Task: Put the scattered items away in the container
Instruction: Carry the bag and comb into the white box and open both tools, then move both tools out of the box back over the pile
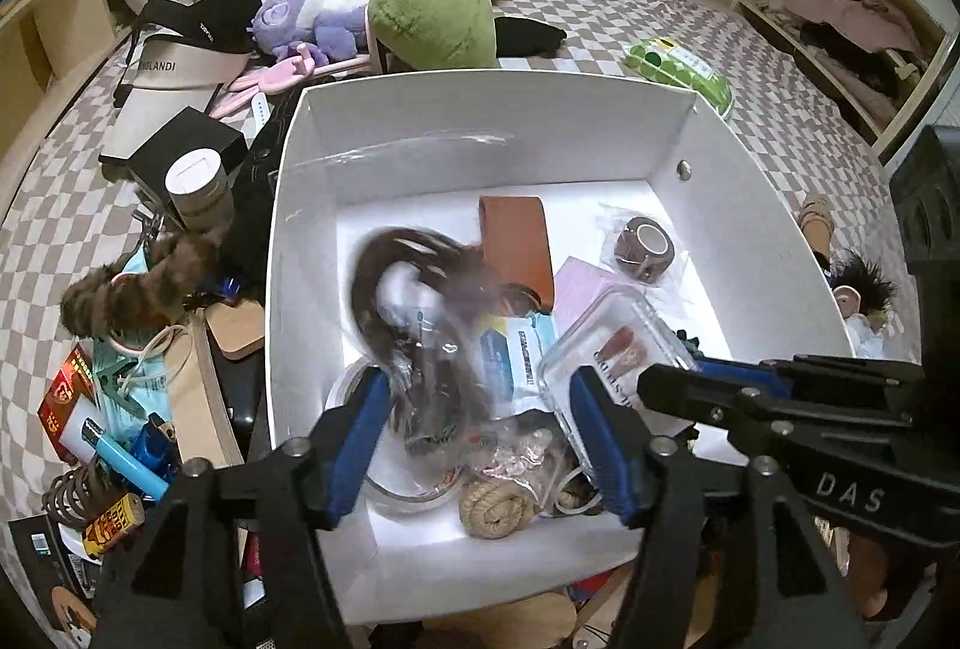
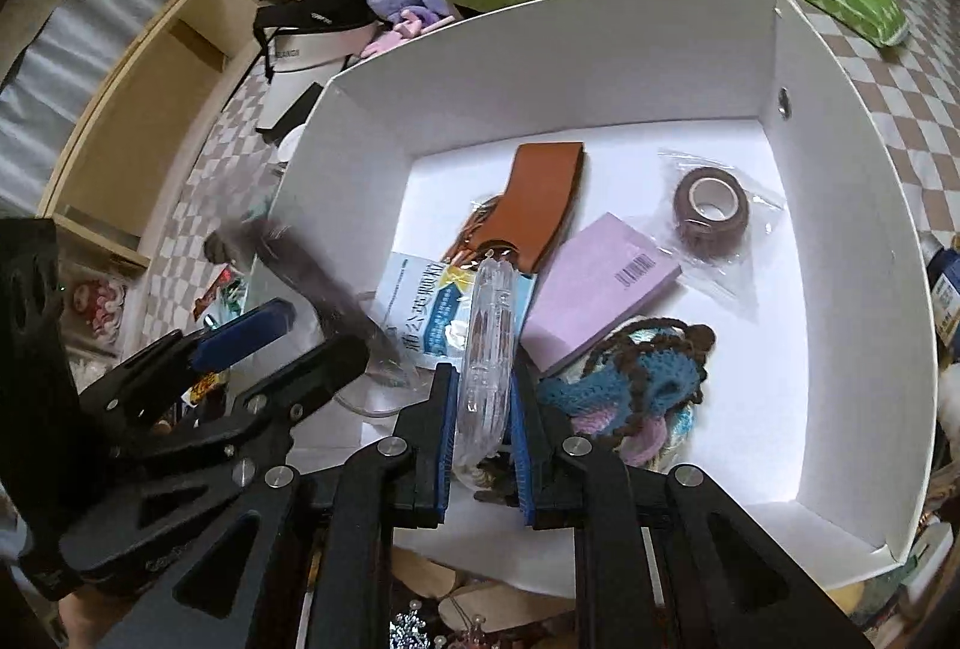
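White cardboard box [image 1: 288, 205] sits on a checked bedspread [image 1: 750, 66], open top, several things already inside.

Left gripper [image 1: 480, 439] hangs over the box's near left part, blue pads spread wide with nothing between them. Just ahead of it, a blurred brown hairpiece in a clear bag [image 1: 420, 301] lies over the contents.

Right gripper [image 2: 480, 427] is clamped on a clear plastic case [image 2: 489, 343], held on edge above the box floor at about 6 o'clock.

Inside the box, right wrist view: tan leather strap [image 2: 540, 193] at 12 o'clock; brown tape roll in a clear bag [image 2: 711, 208] at 2 o'clock; lilac pad with a barcode [image 2: 600, 289] at centre, touching a crocheted blue and brown piece [image 2: 630, 385] at 5 o'clock; blue and white packet [image 2: 420, 313] at 9 o'clock.

Outside the box: green plush toy [image 1: 432, 12] and purple plush toy [image 1: 306, 18] at 12 o'clock; green spotted tissue pack [image 1: 678, 66] at 1 o'clock; blue lighter [image 1: 129, 460] among clutter at 8 o'clock.
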